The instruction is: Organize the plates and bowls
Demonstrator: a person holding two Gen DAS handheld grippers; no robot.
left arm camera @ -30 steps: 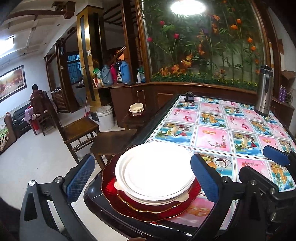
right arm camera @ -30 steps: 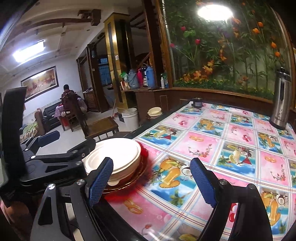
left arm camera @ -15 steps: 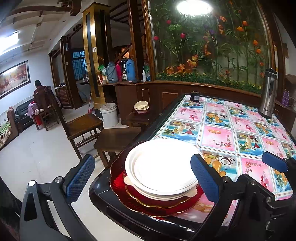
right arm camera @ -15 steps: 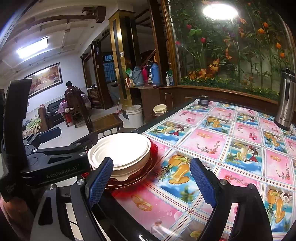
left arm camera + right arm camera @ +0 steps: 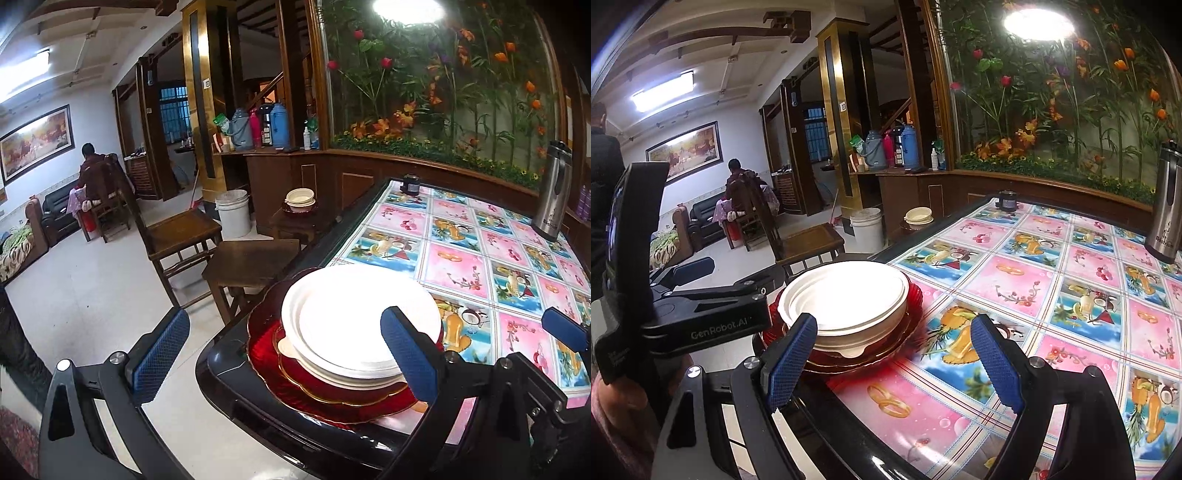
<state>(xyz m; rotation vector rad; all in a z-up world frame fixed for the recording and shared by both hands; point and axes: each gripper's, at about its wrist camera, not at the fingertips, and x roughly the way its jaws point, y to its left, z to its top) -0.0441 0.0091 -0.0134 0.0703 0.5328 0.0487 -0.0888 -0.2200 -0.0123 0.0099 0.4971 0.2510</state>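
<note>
the left gripper has its blue-padded jaws spread wide and nothing clamped between them. its left pad hangs over the floor beside the table edge, and its right pad stands in front of the near right rim of the plate stack; whether that pad touches the rim cannot be told. the right gripper is also wide apart and empty, poised over the near edge of the table, its left pad just in front of the stack and its right pad over the patterned cloth.

the stack of white plates sits on a red plate with a gold scalloped rim, which rests on a larger red glass platter, all at the near left corner of the table. a second small stack of cream bowls rests on a low dark stool well beyond the table.

the table has a glossy black rim and a tablecloth of pink and blue squares printed with fruit and flowers. a steel flask stands upright at the far right, and a small dark jar at the far edge. wooden chairs, a white bucket, and a glass panel of flowers fill the room; a person sits far off by a sofa.
</note>
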